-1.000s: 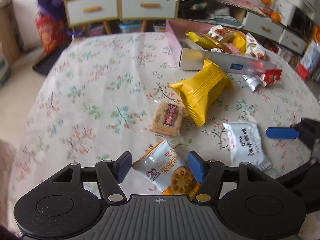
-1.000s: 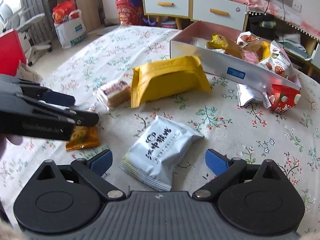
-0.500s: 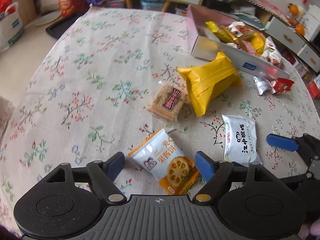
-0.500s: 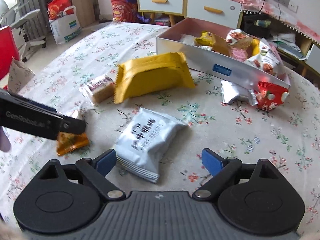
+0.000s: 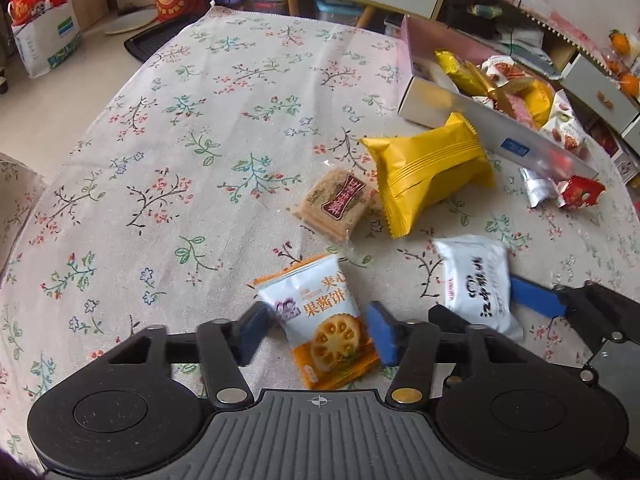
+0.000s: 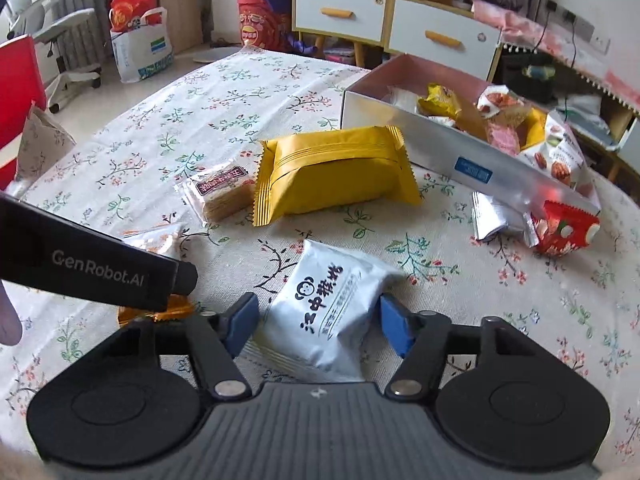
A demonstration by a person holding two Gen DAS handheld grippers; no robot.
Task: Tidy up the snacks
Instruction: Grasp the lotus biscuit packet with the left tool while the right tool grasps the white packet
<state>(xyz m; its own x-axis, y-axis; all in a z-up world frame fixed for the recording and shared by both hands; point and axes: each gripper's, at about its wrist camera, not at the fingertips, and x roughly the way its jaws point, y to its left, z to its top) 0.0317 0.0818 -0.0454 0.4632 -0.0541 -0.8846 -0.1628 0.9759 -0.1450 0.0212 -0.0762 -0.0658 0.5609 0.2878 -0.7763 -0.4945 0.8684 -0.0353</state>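
Observation:
My left gripper (image 5: 318, 330) is open and straddles a white-and-orange jam biscuit packet (image 5: 320, 320) lying on the floral tablecloth, with a small gap on each side. My right gripper (image 6: 320, 324) is open around a white packet with black Chinese writing (image 6: 326, 304), its fingers close to the packet's sides. That white packet (image 5: 478, 284) also shows in the left wrist view. A big yellow pack (image 6: 336, 172) and a clear-wrapped wafer (image 6: 220, 194) lie further out. A silver-and-pink box (image 6: 460, 152) holding several snacks stands at the back right.
A silver wrapper (image 6: 492, 216) and a red packet (image 6: 564, 230) lie by the box's near right end. The left gripper's body (image 6: 88, 268) crosses the right wrist view at the left. Drawers, bags and a chair stand beyond the table.
Both grippers have moved forward and down over their packets and their jaws have narrowed around them. The packets have not moved on the cloth.

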